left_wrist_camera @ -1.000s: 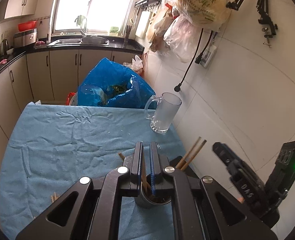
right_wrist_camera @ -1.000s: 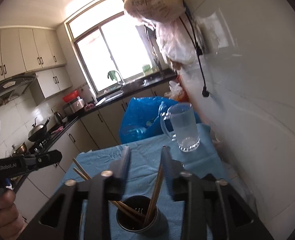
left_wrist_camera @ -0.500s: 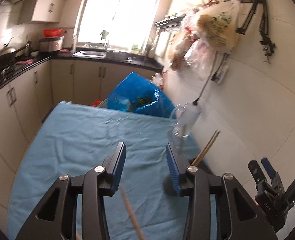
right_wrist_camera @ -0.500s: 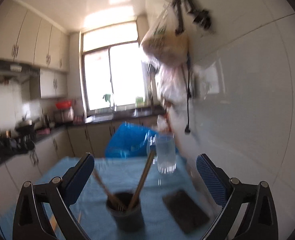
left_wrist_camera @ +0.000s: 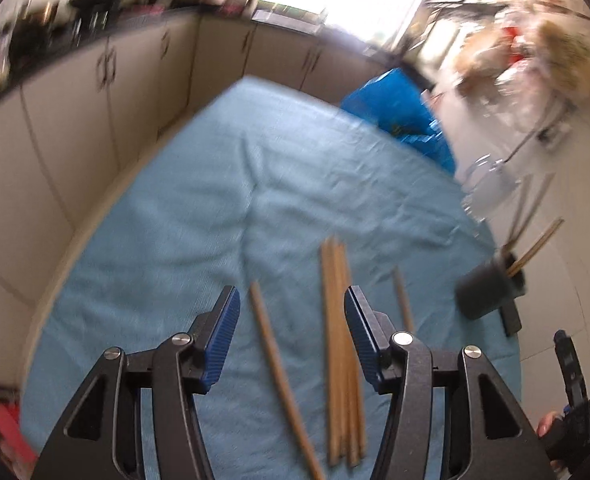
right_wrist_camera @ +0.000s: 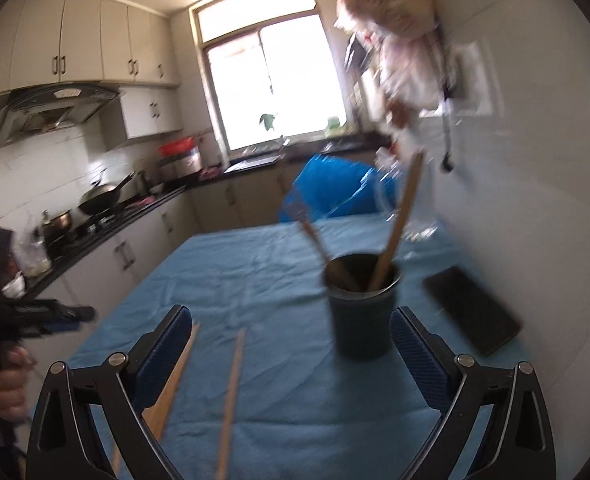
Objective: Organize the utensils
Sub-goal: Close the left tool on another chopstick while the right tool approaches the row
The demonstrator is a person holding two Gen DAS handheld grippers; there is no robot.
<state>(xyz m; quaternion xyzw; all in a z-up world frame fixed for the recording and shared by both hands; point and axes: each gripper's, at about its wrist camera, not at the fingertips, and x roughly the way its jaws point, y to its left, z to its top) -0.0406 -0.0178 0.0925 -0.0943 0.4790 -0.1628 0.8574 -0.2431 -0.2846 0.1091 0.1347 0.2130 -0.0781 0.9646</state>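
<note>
1. left wrist view: left gripper (left_wrist_camera: 291,334), jaws opening with nothing gripped, points down at loose wooden chopsticks (left_wrist_camera: 341,332) lying on the blue cloth-covered table (left_wrist_camera: 199,208), likely lined up for a pick. dark round utensil cup (left_wrist_camera: 485,290) stands far right, glass mug (left_wrist_camera: 491,190) beyond.
2. right wrist view: right gripper (right_wrist_camera: 291,346) spread wide, empty; the cup (right_wrist_camera: 361,312), already holding chopsticks, is just ahead. flat black slab (right_wrist_camera: 473,310) lies right of it.
</note>
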